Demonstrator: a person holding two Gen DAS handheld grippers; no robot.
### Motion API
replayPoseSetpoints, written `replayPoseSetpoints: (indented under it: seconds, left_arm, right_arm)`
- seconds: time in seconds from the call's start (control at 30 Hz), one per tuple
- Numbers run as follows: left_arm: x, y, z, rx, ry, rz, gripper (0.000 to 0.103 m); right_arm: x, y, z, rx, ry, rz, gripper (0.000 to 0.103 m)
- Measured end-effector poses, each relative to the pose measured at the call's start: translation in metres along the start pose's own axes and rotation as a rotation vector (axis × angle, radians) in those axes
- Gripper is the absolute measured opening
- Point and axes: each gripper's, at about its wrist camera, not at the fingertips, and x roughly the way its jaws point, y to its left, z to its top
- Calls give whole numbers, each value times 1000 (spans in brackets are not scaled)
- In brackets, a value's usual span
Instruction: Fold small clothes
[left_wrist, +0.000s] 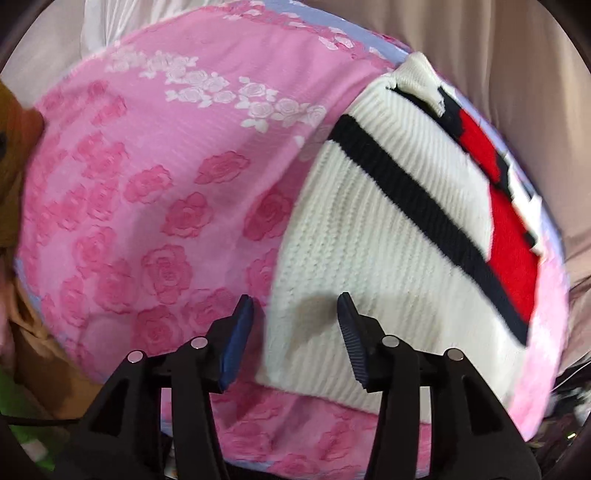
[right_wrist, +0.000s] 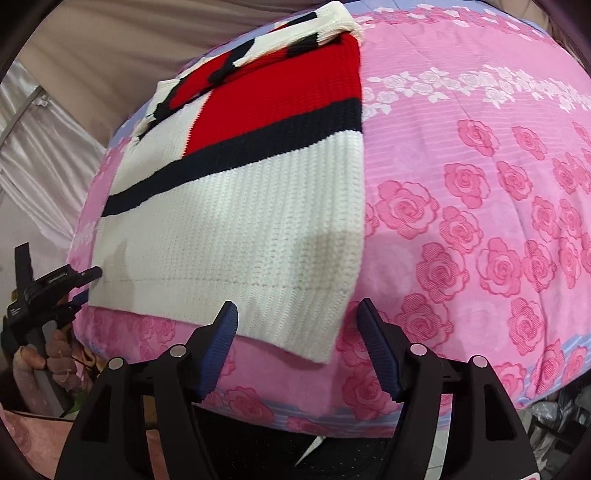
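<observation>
Below, in the left wrist view, one white knit sweater (left_wrist: 388, 229) with a black stripe and a red panel is lying flat on a pink rose-print blanket (left_wrist: 155, 192), filling the right half of the frame. Open blanket is stretching across the whole left and centre, up to the blanket's edge at upper left. The left gripper (left_wrist: 295, 314) is hovering at lower centre, jaws apart with nothing pressed between them; the sweater's near left corner is sitting in the gap, the left pad just outside its edge.

Meanwhile, in the right wrist view, the same single sweater (right_wrist: 229, 221) is occupying the left and centre, its straight right edge running down the middle of the frame. Bare blanket (right_wrist: 480, 221) is spreading over the entire right half. The right gripper (right_wrist: 297, 321) is waiting at lower centre, jaws apart and empty, bracketing the sweater's near right corner. The left gripper (right_wrist: 55, 280) is showing at the left edge, beside the sweater's other near corner.
</observation>
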Motion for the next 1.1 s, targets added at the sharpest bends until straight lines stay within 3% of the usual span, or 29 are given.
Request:
replayPoseSetpoints:
  seconds: [0.03, 0.1, 0.13, 0.23, 0.43, 0.67, 0.8, 0.9, 1.0, 1.1]
  left_arm:
    - [1, 1, 2, -16, 10, -25, 39]
    - [4, 1, 7, -25, 19, -36, 25]
    - [5, 2, 9, -31, 33, -69, 11]
    - [-10, 9, 14, -113, 45, -143, 9]
    - [-59, -5, -11, -18, 70, -190, 9]
    - [-73, -3, -67, 45, 227, -150, 9]
    - [-95, 1, -78, 61, 262, -124, 9]
    - [-117, -4, -85, 87, 272, -115, 9]
    - [-145, -23, -78, 125, 187, -126, 9]
    - [-159, -41, -47, 123, 68, -188, 9]
  right_arm:
    - [3, -1, 1, 12, 14, 7, 25]
    - [6, -5, 4, 57, 28, 34, 7]
    - [2, -9, 7, 85, 17, 53, 7]
    - [-26, -10, 12, 76, -40, 52, 6]
    - [-74, -7, 8, 32, -78, 3, 6]
    - [-97, -9, -27, -39, 41, -48, 6]
    - [-109, -7, -54, -87, 137, -30, 6]
    - [-125, 2, -56, -101, 157, 5, 6]
    - [-143, 8, -38, -85, 89, 35, 6]
    - [-157, 8, 1, -22, -73, 73, 6]
